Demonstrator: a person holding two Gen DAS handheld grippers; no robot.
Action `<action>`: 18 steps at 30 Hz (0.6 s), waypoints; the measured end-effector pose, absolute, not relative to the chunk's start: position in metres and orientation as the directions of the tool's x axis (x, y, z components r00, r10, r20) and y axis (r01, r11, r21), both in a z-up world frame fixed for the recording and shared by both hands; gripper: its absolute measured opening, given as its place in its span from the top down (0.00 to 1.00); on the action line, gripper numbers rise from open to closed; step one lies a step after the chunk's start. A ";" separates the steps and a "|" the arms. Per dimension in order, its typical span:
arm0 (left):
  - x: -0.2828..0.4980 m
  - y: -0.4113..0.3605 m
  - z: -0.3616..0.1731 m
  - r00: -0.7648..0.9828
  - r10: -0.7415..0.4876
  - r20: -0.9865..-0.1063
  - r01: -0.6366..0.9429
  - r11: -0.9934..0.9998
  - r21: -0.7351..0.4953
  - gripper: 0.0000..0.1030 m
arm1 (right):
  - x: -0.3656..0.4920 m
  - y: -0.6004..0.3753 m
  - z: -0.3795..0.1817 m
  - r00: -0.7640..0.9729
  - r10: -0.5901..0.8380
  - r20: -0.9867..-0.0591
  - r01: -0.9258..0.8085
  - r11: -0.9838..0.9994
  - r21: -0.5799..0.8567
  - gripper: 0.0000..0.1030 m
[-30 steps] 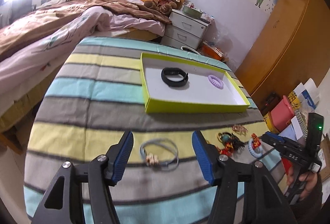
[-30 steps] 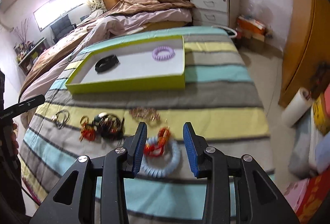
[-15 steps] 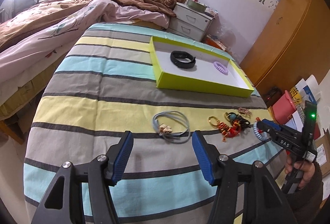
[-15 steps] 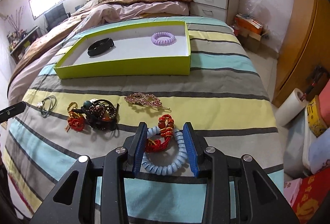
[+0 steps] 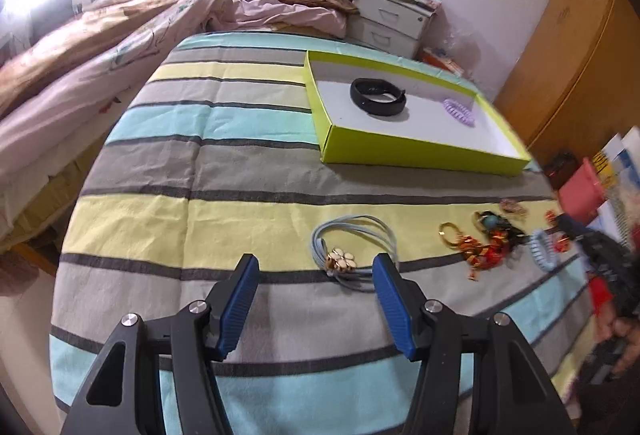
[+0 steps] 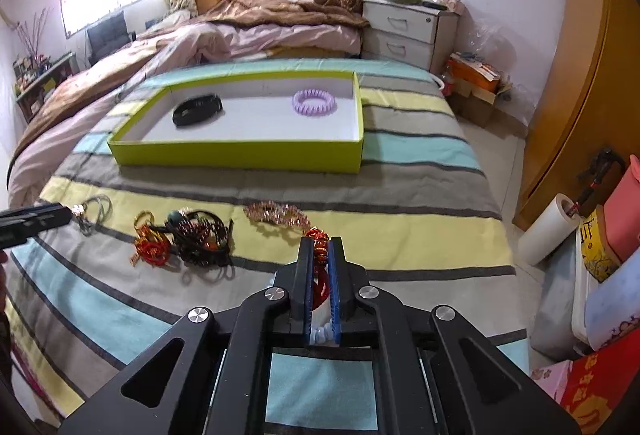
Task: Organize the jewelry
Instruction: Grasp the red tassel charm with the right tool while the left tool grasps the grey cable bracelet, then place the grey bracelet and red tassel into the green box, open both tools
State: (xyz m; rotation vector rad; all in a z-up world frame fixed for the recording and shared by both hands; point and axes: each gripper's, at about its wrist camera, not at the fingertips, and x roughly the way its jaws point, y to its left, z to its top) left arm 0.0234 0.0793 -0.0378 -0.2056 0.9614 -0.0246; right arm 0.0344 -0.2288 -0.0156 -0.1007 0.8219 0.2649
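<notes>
My right gripper [image 6: 320, 255] has just clamped onto the red beaded bracelet [image 6: 318, 241] and blue coil band [image 6: 323, 335]. My left gripper [image 5: 314, 279] gapes, empty, near the blue cord bracelet [image 5: 354, 247]. Beyond sits the green tray [image 6: 240, 154].

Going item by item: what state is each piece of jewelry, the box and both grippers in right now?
Green box: open, no lid on it.
Black band: lying in the box.
Purple coil ring: lying in the box.
Blue cord bracelet: on the bedspread, ungripped.
Pink hair clip: on the bedspread.
Blue coil bracelet with red charm: clamped.
Left gripper: jaws open.
Right gripper: jaws just closed on the bracelet.
</notes>
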 end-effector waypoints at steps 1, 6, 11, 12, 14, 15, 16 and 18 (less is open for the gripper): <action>0.025 0.077 -0.039 0.566 -0.107 -0.818 -0.071 0.982 -0.177 0.44 | 0.033 -0.229 -0.013 0.657 0.196 -0.728 -0.273 0.962 0.013 0.94; 0.030 0.061 -0.045 0.556 -0.014 -0.831 -0.058 0.997 -0.056 0.55 | 0.031 -0.231 -0.007 0.668 0.215 -0.712 -0.279 0.960 0.029 0.94; 0.032 0.057 -0.044 0.552 -0.005 -0.834 -0.051 0.998 -0.040 0.73 | 0.028 -0.232 -0.003 0.681 0.229 -0.695 -0.279 0.959 0.042 0.94; 0.033 0.056 -0.044 0.554 -0.004 -0.833 -0.048 0.998 -0.037 0.76 | 0.028 -0.232 -0.003 0.683 0.233 -0.692 -0.280 0.959 0.046 0.94; 0.032 0.054 -0.044 0.558 -0.015 -0.830 -0.042 0.998 -0.047 0.82 | 0.028 -0.233 -0.002 0.682 0.237 -0.692 -0.283 0.958 0.048 0.94; 0.032 0.054 -0.044 0.559 -0.016 -0.829 -0.044 0.998 -0.049 0.82 | 0.028 -0.234 -0.003 0.683 0.236 -0.691 -0.282 0.958 0.048 0.94; 0.032 0.054 -0.044 0.561 -0.018 -0.828 -0.045 0.998 -0.052 0.83 | 0.029 -0.234 -0.003 0.684 0.235 -0.690 -0.280 0.959 0.049 0.94; 0.032 0.055 -0.043 0.571 -0.039 -0.820 -0.039 0.996 -0.075 0.83 | 0.029 -0.235 -0.003 0.682 0.243 -0.690 -0.282 0.958 0.058 0.94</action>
